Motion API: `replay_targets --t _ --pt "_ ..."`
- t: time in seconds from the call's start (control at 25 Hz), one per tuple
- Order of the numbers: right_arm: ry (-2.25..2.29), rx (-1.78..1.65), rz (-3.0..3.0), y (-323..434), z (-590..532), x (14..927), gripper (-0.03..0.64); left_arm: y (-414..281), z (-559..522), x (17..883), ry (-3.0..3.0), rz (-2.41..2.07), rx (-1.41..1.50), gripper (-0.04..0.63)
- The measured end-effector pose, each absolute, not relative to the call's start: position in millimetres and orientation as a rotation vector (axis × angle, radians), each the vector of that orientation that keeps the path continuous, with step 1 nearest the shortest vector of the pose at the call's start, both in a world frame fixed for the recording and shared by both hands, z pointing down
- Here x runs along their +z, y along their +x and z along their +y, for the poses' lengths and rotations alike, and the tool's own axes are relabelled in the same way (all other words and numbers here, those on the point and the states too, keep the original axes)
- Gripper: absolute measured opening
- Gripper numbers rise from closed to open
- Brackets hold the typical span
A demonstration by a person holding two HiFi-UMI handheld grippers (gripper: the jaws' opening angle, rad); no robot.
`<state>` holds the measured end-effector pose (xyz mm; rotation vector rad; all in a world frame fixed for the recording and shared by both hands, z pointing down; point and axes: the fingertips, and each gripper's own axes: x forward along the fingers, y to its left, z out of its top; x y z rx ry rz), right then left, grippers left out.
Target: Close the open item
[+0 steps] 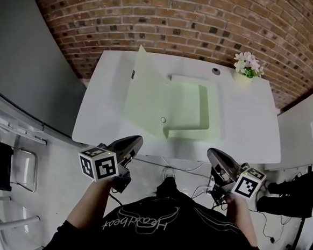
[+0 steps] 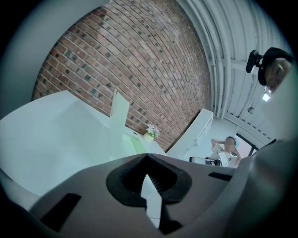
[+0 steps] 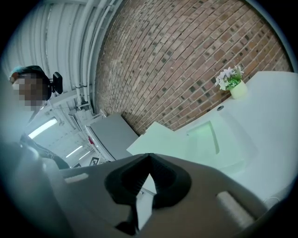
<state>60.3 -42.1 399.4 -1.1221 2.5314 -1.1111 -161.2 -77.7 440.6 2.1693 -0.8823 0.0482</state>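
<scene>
Box (image 1: 190,102) lies open on white table (image 1: 243,121), lid (image 1: 143,93) raised leftward; near, left gripper (image 1: 136,141) and right gripper (image 1: 211,154) hold jaws together, empty.

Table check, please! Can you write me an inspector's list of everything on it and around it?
Surface: white table, mostly bare.
Job's things: pale green box lies open; its lid stands tilted up on the left side.
Clutter: flower pot at the far right corner; small dark round thing near it, apart.
Grippers: left gripper and right gripper both shut, nothing between the jaws, held short of the table's near edge.
Cables: thin cables on the floor below the near edge.
Surroundings: brick wall behind; chair at left.
</scene>
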Motion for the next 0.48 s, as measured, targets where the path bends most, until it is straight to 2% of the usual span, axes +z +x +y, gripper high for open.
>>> replay_targets --t 0.48 --pt "-1.145 -1.181 2.523 90 -88 425 0.003 -194 -119 467 2.046 -1.038 0.007 0.002"
